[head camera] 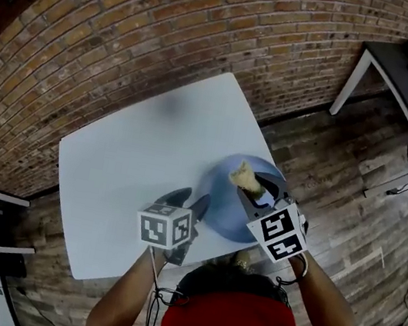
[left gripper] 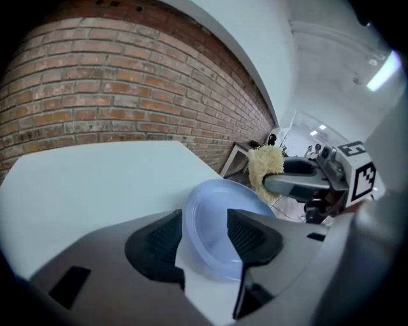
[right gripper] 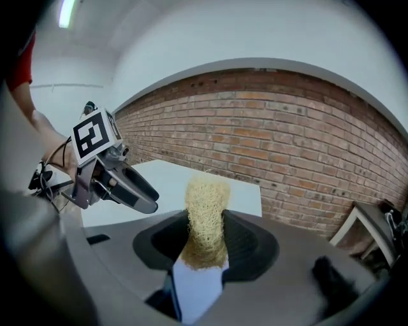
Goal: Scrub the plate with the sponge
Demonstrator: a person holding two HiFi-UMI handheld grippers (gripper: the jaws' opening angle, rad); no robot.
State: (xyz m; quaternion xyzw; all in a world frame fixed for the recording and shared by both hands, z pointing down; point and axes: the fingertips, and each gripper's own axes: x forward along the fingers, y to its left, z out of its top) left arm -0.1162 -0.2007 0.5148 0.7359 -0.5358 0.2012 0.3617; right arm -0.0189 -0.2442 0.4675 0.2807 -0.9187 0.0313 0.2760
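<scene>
The plate [left gripper: 213,219] is right at your left gripper [left gripper: 204,234]. Its jaws stand wide apart with the plate's near rim in the gap. The pads do not seem to press on the rim, so that gripper holds nothing.

Your right gripper [right gripper: 205,234] is clamped on the sponge [right gripper: 205,213]. The sponge stands along the jaws, with its far end poking out past the pads. In the head view it hangs over the plate's far half; you cannot tell from here whether it touches.

The plate lies flat on the white table [head camera: 126,160], at the right corner nearest you and straight ahead of you.

The next move turns on where the plate lies from each gripper. It is just to the right of your left gripper, and under and a little left of your right one, so your right hand is the nearer for scrubbing. With the left jaws slack, the plate will likely slide when you press. I judge you should close them on the rim first, then bring the sponge's free end down.
</scene>
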